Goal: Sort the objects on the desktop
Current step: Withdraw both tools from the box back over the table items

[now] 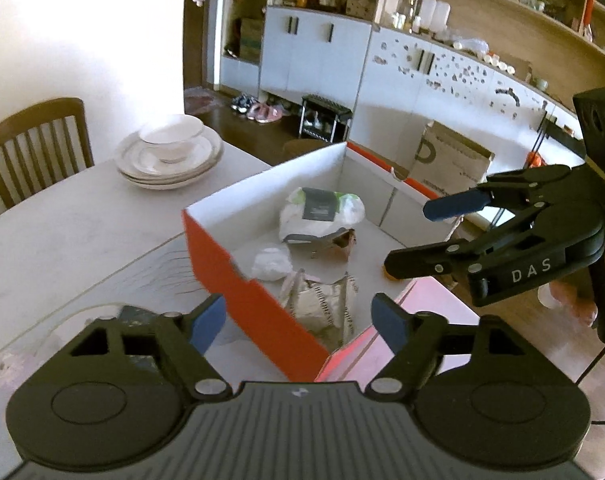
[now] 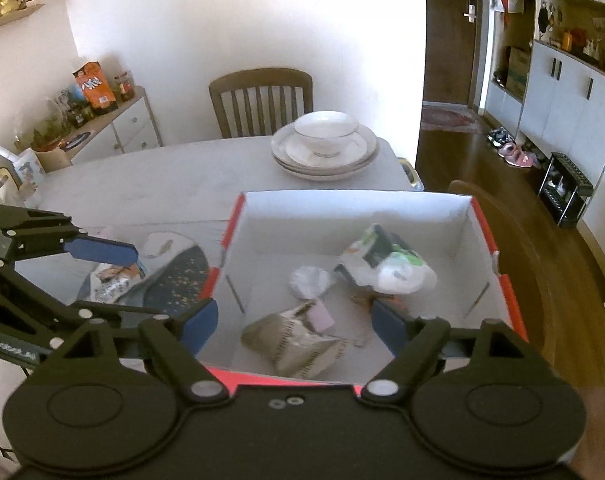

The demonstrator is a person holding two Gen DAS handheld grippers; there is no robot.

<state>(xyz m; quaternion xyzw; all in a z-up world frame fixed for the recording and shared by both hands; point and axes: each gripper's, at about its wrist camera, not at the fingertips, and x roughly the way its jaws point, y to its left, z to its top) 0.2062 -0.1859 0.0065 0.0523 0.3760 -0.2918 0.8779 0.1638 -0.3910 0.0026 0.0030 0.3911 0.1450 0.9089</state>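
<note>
An orange box (image 1: 258,312) (image 2: 506,292) with a white inside stands on the table. In it lie a white plastic packet with a dark label (image 1: 322,216) (image 2: 390,268), a crumpled white tissue (image 1: 272,262) (image 2: 310,280), a grey printed wrapper (image 1: 326,304) (image 2: 298,344) and a small pink piece (image 2: 322,318). My left gripper (image 1: 300,320) (image 2: 134,280) hangs open over the box's near corner, empty. My right gripper (image 2: 294,326) (image 1: 430,236) is open above the box's near wall, nothing between its fingers.
Left of the box lie a dark patterned packet (image 2: 178,276) and a printed snack bag (image 2: 110,284). Stacked plates with a bowl (image 1: 170,152) (image 2: 326,144) sit at the table's far end by a wooden chair (image 2: 262,100). A paper bag (image 1: 450,160) stands on the floor.
</note>
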